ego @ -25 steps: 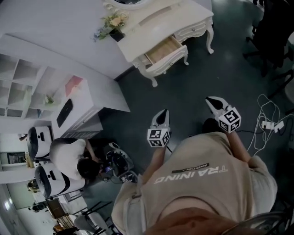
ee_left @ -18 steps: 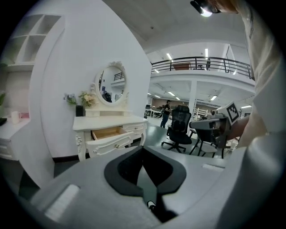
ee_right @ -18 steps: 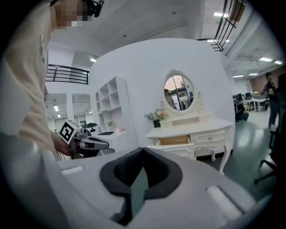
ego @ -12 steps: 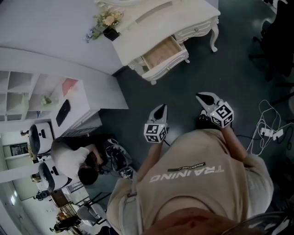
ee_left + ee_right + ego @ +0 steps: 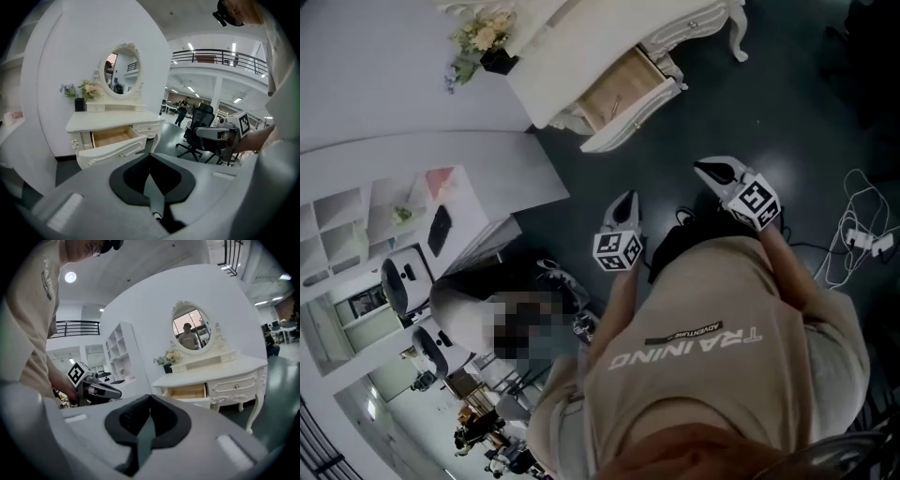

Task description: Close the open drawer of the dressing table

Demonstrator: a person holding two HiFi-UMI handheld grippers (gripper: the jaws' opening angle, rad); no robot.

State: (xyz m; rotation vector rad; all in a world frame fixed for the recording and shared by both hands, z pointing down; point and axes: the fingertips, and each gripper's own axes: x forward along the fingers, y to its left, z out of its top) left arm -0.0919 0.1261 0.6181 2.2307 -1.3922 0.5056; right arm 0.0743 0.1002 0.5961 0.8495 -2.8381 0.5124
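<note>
The white dressing table (image 5: pixel 581 47) stands against the wall and fills the top of the head view, its top partly cut off by the picture's edge. An oval mirror (image 5: pixel 119 70) rises from its back, and a dark pot of flowers (image 5: pixel 487 42) sits at its left end as the left gripper view faces it. A white shelf unit (image 5: pixel 356 234) stands off to that same side of the table, round a corner of the wall. The drawer (image 5: pixel 619 89) on the table's left half is pulled well out. Its pale wooden inside (image 5: pixel 111 137) shows bare boards, and its carved white front stands clear of the table's frame. The smaller drawer beside it, on the table's right half, sits flush. The person stands on the dark floor some way in front of the table with both forearms held forward and both tools aimed roughly at it, apart from every part of it. The left gripper (image 5: pixel 625 208) has its dark pads pressed together at the tips with nothing between them (image 5: pixel 150 157). The right gripper (image 5: pixel 708 169) is likewise closed and empty (image 5: pixel 150 398), and reaches a little nearer the table than the left one. Compared with half a second ago, the table has slid up and left in the head view, and the right gripper sits higher in it. The left gripper holds nearly the same spot.
</note>
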